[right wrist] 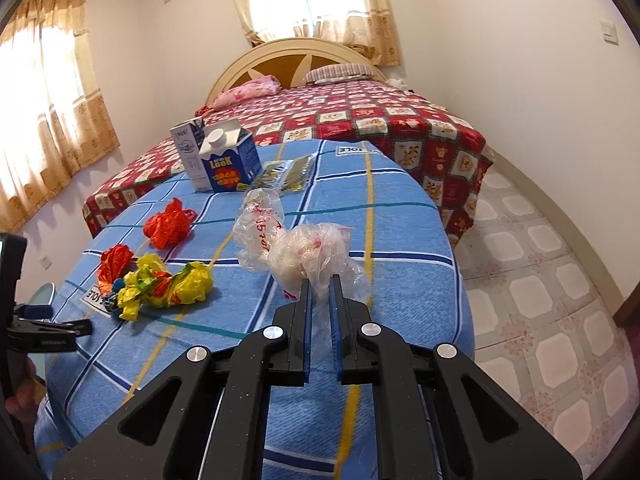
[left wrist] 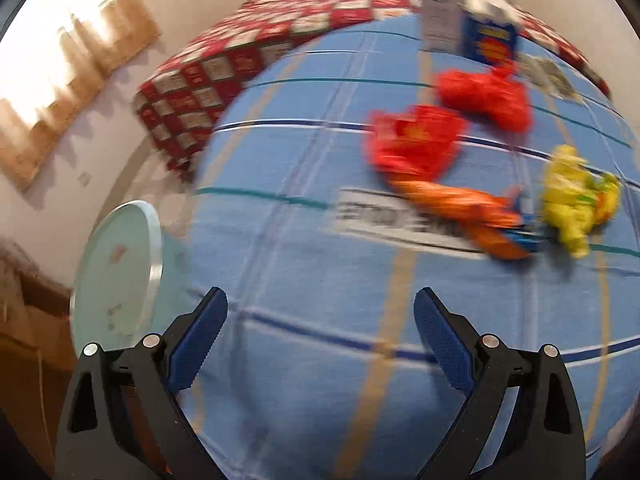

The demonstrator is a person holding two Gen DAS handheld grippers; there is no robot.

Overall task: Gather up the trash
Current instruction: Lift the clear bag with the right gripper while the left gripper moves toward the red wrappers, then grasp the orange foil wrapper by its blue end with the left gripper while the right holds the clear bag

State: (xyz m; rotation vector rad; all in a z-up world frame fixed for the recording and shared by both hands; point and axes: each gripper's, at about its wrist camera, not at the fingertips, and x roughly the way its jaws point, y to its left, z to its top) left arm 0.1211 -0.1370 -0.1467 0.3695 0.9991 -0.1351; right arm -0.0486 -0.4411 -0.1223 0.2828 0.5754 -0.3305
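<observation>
Left wrist view, blurred: a round glass top [left wrist: 120, 272] shows at the far left, off the edge of the blue checked cloth [left wrist: 304, 264]. The left gripper [left wrist: 320, 304] hangs over bare cloth with its jaws spread wide and nothing between them. Further right lie two red wads [left wrist: 416, 140] [left wrist: 486, 94], an orange wrapper [left wrist: 468, 210] just below them, and a yellow wad [left wrist: 576, 196] at the right. A blue carton [left wrist: 490, 38] stands beyond the red ones.

Right wrist view, sharp: the left gripper's tip [right wrist: 36, 312] enters at the left edge. On the cloth [right wrist: 400, 280] sit a red wad [right wrist: 116, 262] touching the yellow wrappers [right wrist: 168, 282], with another red wad [right wrist: 170, 224] behind them. The carton [right wrist: 230, 158] stands upright near the far edge, a grey carton [right wrist: 188, 148] just behind it and flat packets [right wrist: 288, 174] beside it. The right gripper [right wrist: 321, 284] is clamped on a clear plastic bag [right wrist: 304, 248], which bunches up above the closed fingers. A bed [right wrist: 360, 120] fills the background.
</observation>
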